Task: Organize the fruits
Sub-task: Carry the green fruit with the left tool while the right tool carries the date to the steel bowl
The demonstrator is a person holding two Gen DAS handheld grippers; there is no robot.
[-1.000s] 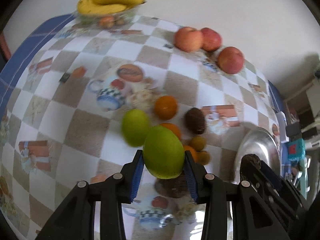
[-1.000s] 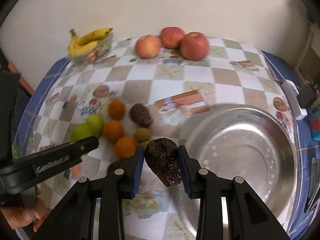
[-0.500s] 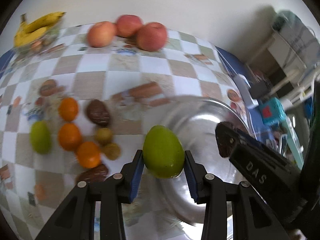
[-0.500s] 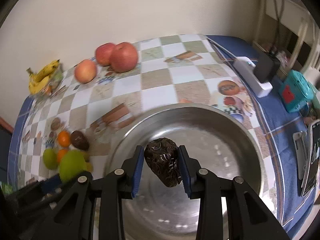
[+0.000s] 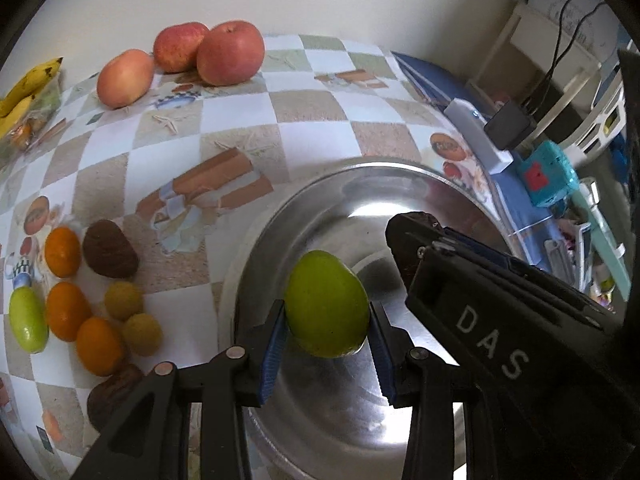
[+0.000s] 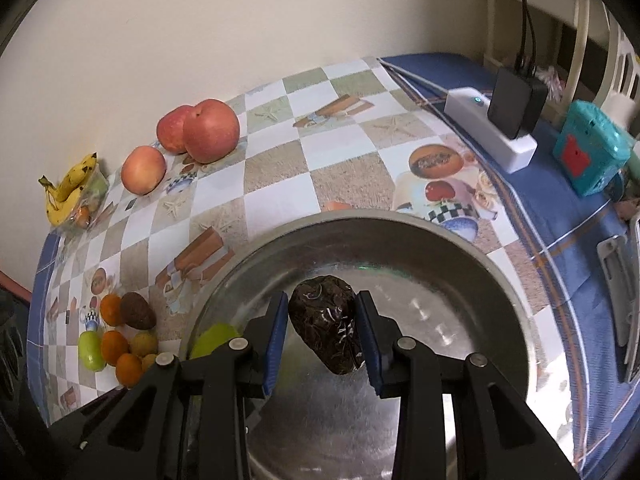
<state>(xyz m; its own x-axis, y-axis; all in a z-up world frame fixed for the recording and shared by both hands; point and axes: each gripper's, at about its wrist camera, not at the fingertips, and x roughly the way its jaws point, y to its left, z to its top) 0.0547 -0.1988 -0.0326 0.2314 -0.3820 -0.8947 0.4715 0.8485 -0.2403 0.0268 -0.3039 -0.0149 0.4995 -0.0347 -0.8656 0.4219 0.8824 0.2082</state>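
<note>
Two grippers are hovering over the steel bowl [image 6: 472, 256]: left gripper [image 5: 326, 344] pinching a green fruit [image 5: 326, 304], right gripper [image 6: 322, 340] clamping a dark wrinkled fruit [image 6: 326, 328].

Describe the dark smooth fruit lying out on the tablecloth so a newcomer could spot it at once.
Start at the big steel bowl and look left to the cluster of small fruits on the checked tablecloth. At the cluster's far edge, beside an orange fruit, lies the brown oval fruit. It is the only smooth chocolate-brown one, among orange, yellowish and green neighbours.
</note>
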